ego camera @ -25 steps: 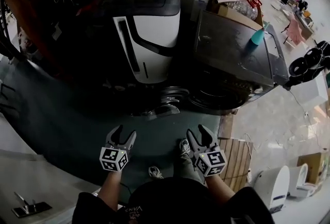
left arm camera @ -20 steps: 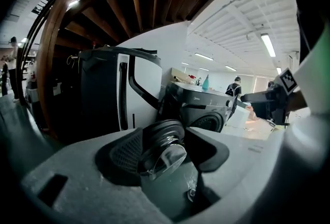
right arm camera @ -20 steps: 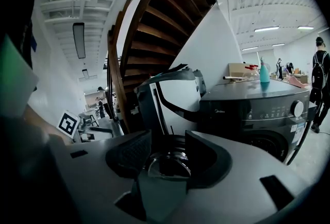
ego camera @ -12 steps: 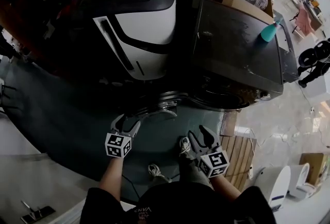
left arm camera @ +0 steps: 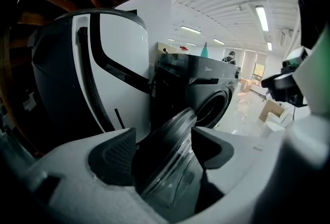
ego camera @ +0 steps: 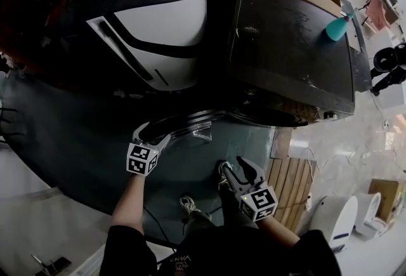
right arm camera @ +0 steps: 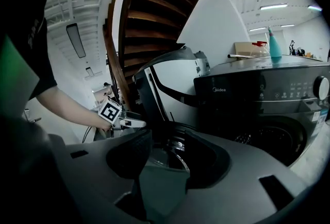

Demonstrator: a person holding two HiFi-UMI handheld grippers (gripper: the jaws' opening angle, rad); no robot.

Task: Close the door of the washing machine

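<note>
low at the near right, the right tongs [ego camera: 236,168] gape wide, empty. farther left, the left tongs [ego camera: 152,135] have just been opening and stand wide astride the rim of the door [ego camera: 190,124], pads seemingly not pressing. the door juts open from the washer [ego camera: 292,46]. still approaching; next, push the rim far-right until it shuts. hinge and latch sit in shadow.

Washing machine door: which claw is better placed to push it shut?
Left, most likely. The left claw sits at the edge of the open door; its jaws have just been opening, the rim between them but not gripped. The right claw hangs back, apart from the door.
</note>
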